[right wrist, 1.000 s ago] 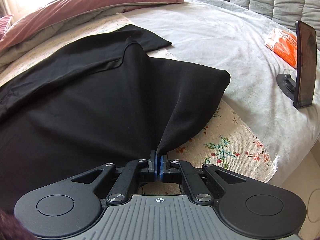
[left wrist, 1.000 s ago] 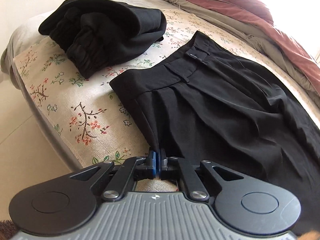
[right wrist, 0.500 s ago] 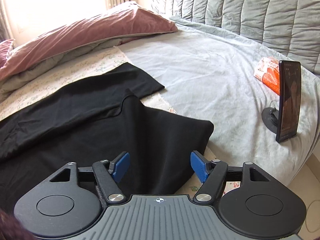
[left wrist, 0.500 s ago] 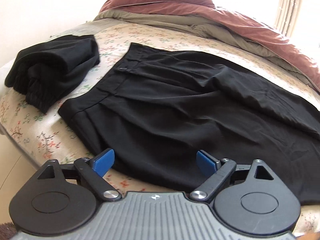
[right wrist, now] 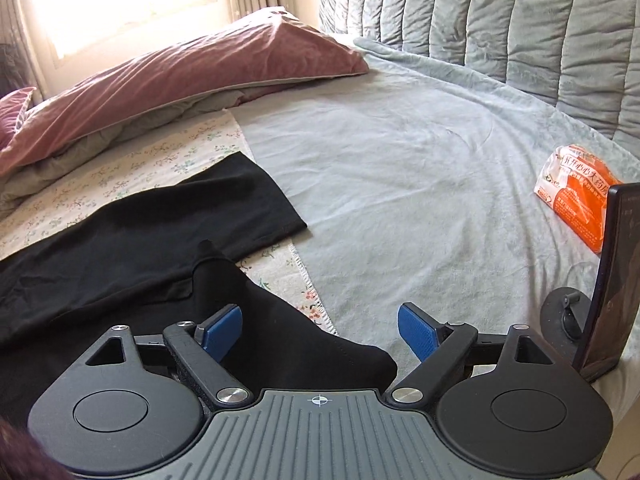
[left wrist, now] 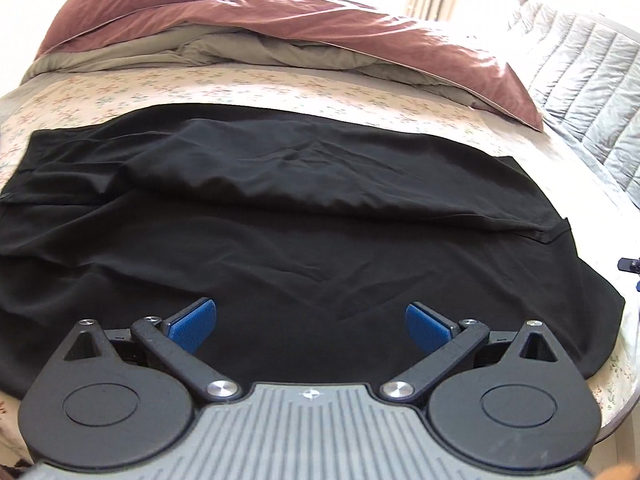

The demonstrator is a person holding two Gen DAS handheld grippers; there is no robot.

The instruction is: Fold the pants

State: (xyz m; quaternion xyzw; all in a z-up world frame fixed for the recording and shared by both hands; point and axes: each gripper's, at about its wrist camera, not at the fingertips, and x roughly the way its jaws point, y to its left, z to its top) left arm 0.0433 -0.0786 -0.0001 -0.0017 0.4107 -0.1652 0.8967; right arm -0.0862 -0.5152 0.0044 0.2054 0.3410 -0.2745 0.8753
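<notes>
On the grey blanket [right wrist: 400, 168] to the right stand a dark phone on a round stand [right wrist: 612, 280] and, just behind it, one orange packet [right wrist: 576, 188] — both well apart from the black pants [left wrist: 304, 216], with nothing lying between. The pants lie spread flat across the floral sheet [left wrist: 248, 88] of the bed, one leg partly over the other. A maroon duvet [left wrist: 280, 20] is heaped along the far side under a bright window; a quilted grey headboard [right wrist: 500, 20] rises at right. Both tools — left [left wrist: 311, 322] and right [right wrist: 319, 326] — have just been opening and stand wide above the cloth, gripping nothing.
</notes>
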